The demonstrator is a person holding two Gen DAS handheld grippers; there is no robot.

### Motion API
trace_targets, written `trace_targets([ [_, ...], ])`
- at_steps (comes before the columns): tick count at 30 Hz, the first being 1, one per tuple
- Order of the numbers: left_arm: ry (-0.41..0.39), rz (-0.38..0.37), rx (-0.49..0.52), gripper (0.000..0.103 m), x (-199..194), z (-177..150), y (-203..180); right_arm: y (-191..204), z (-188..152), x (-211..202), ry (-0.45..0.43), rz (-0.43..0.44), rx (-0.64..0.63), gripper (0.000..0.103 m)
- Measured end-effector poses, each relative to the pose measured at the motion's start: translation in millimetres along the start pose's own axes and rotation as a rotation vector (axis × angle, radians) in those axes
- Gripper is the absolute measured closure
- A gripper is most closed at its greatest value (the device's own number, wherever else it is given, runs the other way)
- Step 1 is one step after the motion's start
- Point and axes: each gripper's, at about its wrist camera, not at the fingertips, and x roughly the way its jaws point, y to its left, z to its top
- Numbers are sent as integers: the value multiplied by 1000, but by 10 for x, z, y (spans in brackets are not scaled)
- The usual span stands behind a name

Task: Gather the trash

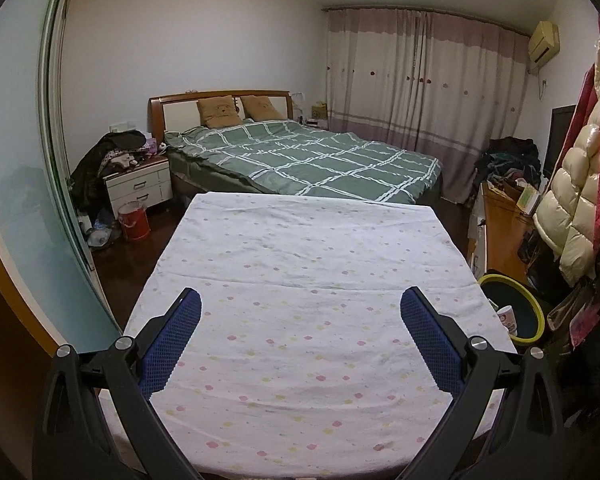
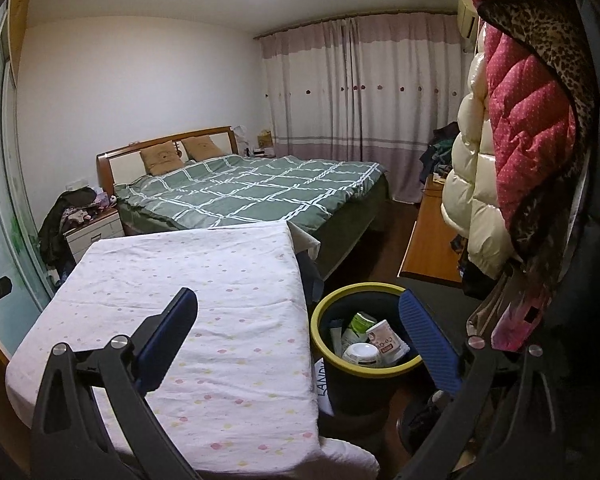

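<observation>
A dark trash bin with a yellow-green rim (image 2: 318, 320) stands on the floor right of a table under a white flowered cloth (image 2: 204, 280). Inside it lie a paper cup (image 2: 386, 340), a white lidded tub (image 2: 362, 354) and a green-and-white packet (image 2: 360, 322). My right gripper (image 2: 298, 300) hovers open above the table's right edge and the bin, holding nothing. My left gripper (image 1: 300, 300) is open over the cloth (image 1: 300, 280), nothing between its blue pads. The bin (image 1: 538, 312) with the cup (image 1: 508, 318) shows at the right of the left wrist view.
A bed with a green checked quilt (image 1: 300, 156) lies beyond the table. Puffy coats (image 2: 512, 140) hang at the right above a wooden cabinet (image 2: 428, 240). A nightstand (image 1: 138, 188) piled with clothes and a red bucket (image 1: 134, 222) stand at the left by a sliding wardrobe door (image 1: 32, 200).
</observation>
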Motion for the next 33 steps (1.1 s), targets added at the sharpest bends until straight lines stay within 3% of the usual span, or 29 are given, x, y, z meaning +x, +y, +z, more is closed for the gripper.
trace_targets([
  [33,14,15,21,5,135,-55,-43,16,-40,140,26,10,4,7],
])
